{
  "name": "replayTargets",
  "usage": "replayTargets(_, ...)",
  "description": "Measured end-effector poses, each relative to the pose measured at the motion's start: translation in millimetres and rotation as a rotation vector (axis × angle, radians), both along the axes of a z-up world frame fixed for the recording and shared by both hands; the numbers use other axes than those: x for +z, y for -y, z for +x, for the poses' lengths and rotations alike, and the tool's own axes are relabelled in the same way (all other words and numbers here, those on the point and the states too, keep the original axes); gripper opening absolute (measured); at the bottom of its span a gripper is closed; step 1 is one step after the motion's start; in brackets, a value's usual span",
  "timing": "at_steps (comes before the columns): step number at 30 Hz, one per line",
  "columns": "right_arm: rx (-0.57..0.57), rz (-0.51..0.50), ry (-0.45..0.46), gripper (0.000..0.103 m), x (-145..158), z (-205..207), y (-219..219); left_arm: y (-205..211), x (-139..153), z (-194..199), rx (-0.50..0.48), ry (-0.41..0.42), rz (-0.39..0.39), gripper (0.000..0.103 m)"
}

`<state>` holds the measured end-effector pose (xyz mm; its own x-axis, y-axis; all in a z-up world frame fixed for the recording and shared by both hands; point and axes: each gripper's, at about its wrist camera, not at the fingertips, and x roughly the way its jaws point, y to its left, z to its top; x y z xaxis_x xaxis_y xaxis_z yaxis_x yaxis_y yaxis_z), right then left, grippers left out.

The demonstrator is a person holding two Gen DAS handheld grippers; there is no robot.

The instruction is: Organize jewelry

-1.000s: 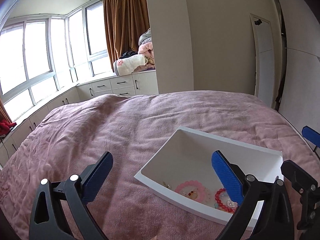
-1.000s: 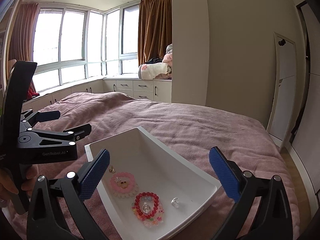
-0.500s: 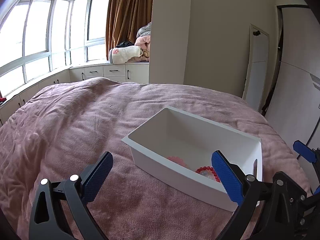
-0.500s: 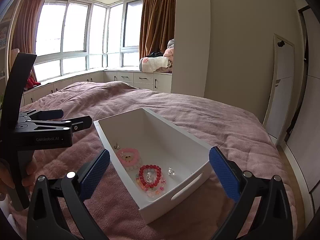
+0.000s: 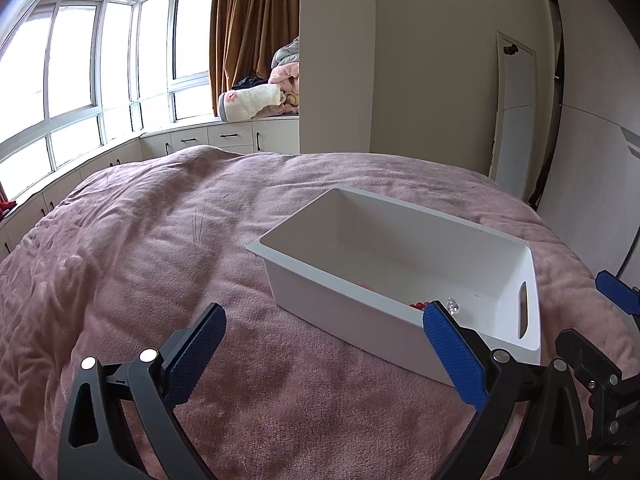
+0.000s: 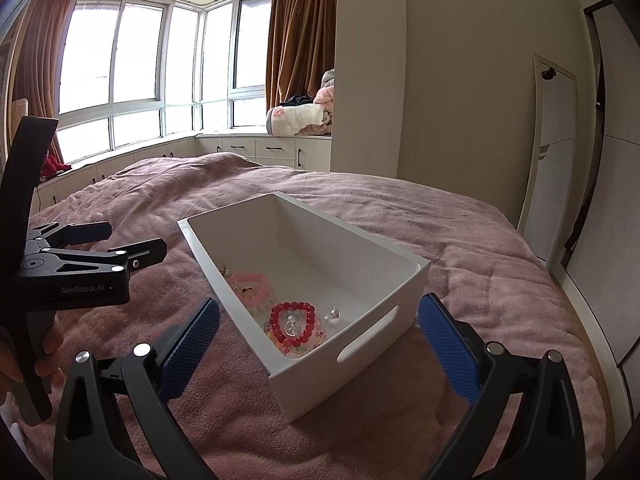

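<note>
A white bin (image 6: 404, 276) sits on the pink bedspread; it also shows in the left wrist view (image 5: 360, 304). Inside lie a red bead bracelet (image 6: 292, 322), a pink bead bracelet (image 6: 252, 286), a clear crystal piece (image 6: 333, 314) and a small earring (image 6: 225, 270). My right gripper (image 6: 318, 344) is open and empty, just in front of the bin's near end. My left gripper (image 5: 322, 354) is open and empty, in front of the bin's long side; it shows at the left of the right wrist view (image 6: 116, 242).
The pink bedspread (image 5: 140, 248) spreads all round the bin. Window-side cabinets (image 5: 240, 138) with folded blankets (image 5: 256, 102) stand behind the bed. A leaning mirror (image 5: 514, 120) and wall are at the right.
Both grippers have pulled back and lowered away from the bin, so it looks farther off. Both stay open and empty. The jewelry in the bin has not moved.
</note>
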<state>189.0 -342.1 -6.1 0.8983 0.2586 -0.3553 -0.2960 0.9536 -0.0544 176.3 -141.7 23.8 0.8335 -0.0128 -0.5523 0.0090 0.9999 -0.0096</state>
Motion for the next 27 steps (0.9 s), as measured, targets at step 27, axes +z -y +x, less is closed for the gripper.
replayTargets(27,0.016,-0.004,0.005,0.098,-2.0,-1.0,-1.2,11.3,0.3,-2.2,0.031,0.027,0.044,0.1)
